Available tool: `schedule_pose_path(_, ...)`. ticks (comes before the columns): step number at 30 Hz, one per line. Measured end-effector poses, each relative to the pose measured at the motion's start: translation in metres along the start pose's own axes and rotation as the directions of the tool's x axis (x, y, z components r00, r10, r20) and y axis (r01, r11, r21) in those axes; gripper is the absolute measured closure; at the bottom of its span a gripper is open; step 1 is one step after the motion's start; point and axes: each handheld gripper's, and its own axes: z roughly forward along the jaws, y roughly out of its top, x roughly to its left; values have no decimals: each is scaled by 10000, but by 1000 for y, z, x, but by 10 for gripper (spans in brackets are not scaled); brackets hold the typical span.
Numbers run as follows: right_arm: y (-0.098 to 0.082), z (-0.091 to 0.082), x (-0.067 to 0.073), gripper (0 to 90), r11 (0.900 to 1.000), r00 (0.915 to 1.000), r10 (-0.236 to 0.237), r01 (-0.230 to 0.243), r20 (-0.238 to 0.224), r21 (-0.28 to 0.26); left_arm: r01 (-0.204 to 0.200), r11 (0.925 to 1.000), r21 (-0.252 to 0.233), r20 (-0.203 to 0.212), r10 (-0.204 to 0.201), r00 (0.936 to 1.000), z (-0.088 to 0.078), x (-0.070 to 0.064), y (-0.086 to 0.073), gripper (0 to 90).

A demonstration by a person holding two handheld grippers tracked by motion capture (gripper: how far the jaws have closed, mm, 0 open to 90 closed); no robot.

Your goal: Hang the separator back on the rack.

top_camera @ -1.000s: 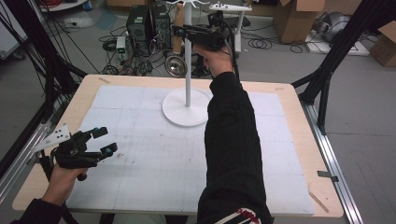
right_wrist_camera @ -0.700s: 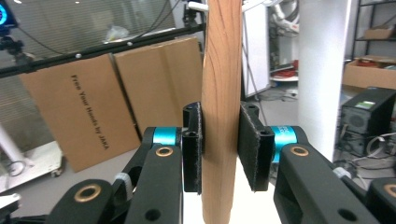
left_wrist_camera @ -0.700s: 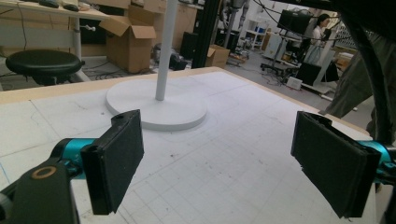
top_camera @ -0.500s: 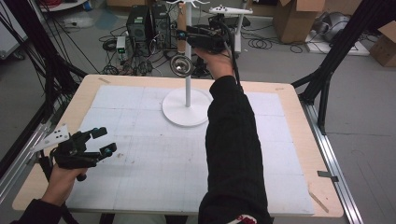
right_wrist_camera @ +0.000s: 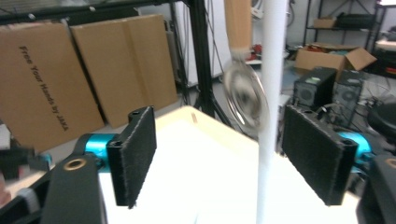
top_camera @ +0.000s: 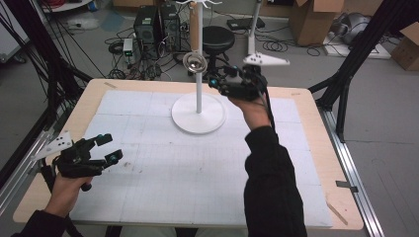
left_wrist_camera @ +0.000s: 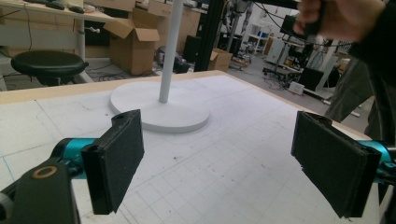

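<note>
Where the white gridded mat [top_camera: 197, 173] ends, cables [top_camera: 123, 54] litter grey floor [top_camera: 385, 128].

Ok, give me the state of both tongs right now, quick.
Left tongs: open, nothing between the jaws, low over the table.
Right tongs: open, jaws have just been opening, nothing held; the ladle hangs on the white stand.
</note>
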Motion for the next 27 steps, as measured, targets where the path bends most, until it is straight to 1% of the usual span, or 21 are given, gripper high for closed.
schedule_pose_path(1,-9,-7,2,201,10000,9999,57,-58,150,40,28,10000,-49,-29,-28,10000,0,0,0,173)
schedule_pose_path(2,-20,-15,4,172,10000,9993,-27,24,377,81,19,10000,-54,-33,-19,10000,0,0,0,172)
schedule_pose_path(3,-25,-19,5,172,9999,9991,-68,63,419,119,9,10000,-83,-35,-10,10000,-1,0,0,171)
schedule_pose_path(4,-36,-28,9,171,9998,9983,-140,131,570,164,11,9999,-112,-29,-11,10000,0,0,0,171)
schedule_pose_path(5,-44,-35,11,169,9992,9970,-339,323,690,239,5,9999,-117,-33,-6,10000,0,0,0,170)
schedule_pose_path(6,-52,-43,14,169,9988,9959,-416,393,808,297,-12,9999,-100,-27,12,10000,0,0,0,169)
schedule_pose_path(9,-73,-64,22,166,9984,9929,-526,499,1070,277,-14,9999,-157,-35,13,10000,0,-1,-1,169)
schedule_pose_path(10,-83,-74,26,165,9986,9918,-521,503,1166,190,-5,9999,-161,-37,4,10000,-1,-1,-1,169)
schedule_pose_path(11,-89,-79,29,165,9984,9909,-554,535,1225,188,-15,9998,-200,-55,14,10000,-1,-1,-1,169)
schedule_pose_path(13,-106,-96,36,165,9978,9888,-660,653,1338,102,14,9997,-258,-72,-16,10000,-2,-2,-1,168)
schedule_pose_path(15,-118,-108,40,161,9972,9867,-726,696,1451,257,22,9994,-341,-89,-25,10000,-2,-2,-1,168)
schedule_pose_path(17,-131,-120,44,160,9976,9857,-664,623,1547,311,-23,9994,-334,-58,21,10000,-2,-3,-1,169)
schedule_pose_path(19,-142,-131,45,159,9978,9822,-633,584,1767,325,-60,9994,-339,-49,59,10000,-2,-4,-1,168)
schedule_pose_path(22,-157,-146,46,159,9988,9794,-423,363,1975,338,-110,9995,-311,-24,109,9999,-1,-5,-2,169)
schedule_pose_path(24,-165,-151,45,158,9994,9781,-200,134,2073,330,-88,9994,-340,-17,88,10000,-1,-5,-2,169)
schedule_pose_path(27,-172,-155,43,158,9992,9751,-50,-37,2216,387,-55,9990,-439,-48,53,10000,-1,-5,-2,169)
